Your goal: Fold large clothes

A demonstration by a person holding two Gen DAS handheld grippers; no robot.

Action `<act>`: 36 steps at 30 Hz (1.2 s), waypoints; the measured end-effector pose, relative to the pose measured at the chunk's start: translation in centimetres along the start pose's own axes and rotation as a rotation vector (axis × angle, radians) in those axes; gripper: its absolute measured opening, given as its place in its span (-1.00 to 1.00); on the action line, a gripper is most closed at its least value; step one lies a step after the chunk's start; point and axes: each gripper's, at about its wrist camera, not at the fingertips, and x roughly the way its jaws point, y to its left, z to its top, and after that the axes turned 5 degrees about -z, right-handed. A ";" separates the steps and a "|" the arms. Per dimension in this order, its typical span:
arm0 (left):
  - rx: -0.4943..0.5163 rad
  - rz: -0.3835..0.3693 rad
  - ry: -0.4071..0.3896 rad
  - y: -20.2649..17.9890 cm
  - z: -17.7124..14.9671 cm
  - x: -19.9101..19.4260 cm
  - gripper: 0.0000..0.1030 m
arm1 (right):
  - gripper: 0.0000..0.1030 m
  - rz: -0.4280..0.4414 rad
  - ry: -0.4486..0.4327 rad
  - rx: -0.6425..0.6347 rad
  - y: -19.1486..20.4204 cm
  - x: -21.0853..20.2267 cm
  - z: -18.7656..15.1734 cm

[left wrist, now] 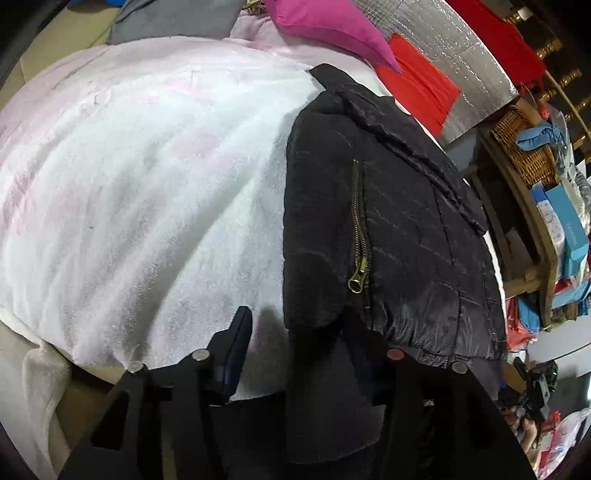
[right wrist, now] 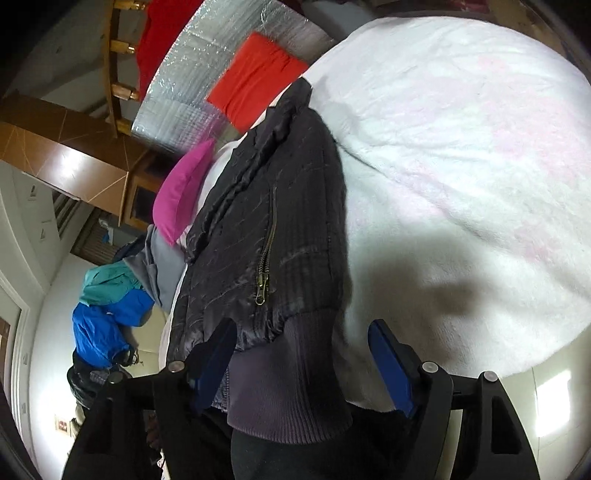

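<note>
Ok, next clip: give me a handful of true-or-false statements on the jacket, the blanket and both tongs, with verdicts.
1. The jacket is black. True.
2. The jacket lies on a white blanket. True.
3. The zipper on the jacket is bright blue plastic. False: it is brass-coloured metal.
4. The right tongs are clamped shut on the blanket. False: their jaws stand apart, with the jacket's ribbed hem between them.
5. A pink cushion lies beyond the jacket. True.
6. The left tongs hold the red cloth. False: that cloth lies far off, by the silver sheet.
</note>
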 end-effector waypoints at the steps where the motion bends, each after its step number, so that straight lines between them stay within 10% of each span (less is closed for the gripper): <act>1: 0.000 -0.018 0.018 0.0 -0.1 0.4 0.09 | 0.49 0.000 0.013 0.002 0.2 0.7 0.1; 7: 0.046 -0.043 0.103 -1.1 -0.2 3.2 0.09 | -0.10 -0.004 0.099 -0.063 2.4 4.0 0.3; 12: 0.119 0.023 0.084 -2.5 -0.1 2.6 -0.71 | -0.71 -0.039 0.117 -0.069 2.9 4.3 0.7; 36: 0.315 0.240 -0.019 -7.1 -1.9 1.0 -0.74 | -0.63 -0.008 0.102 -0.002 1.8 2.5 -0.4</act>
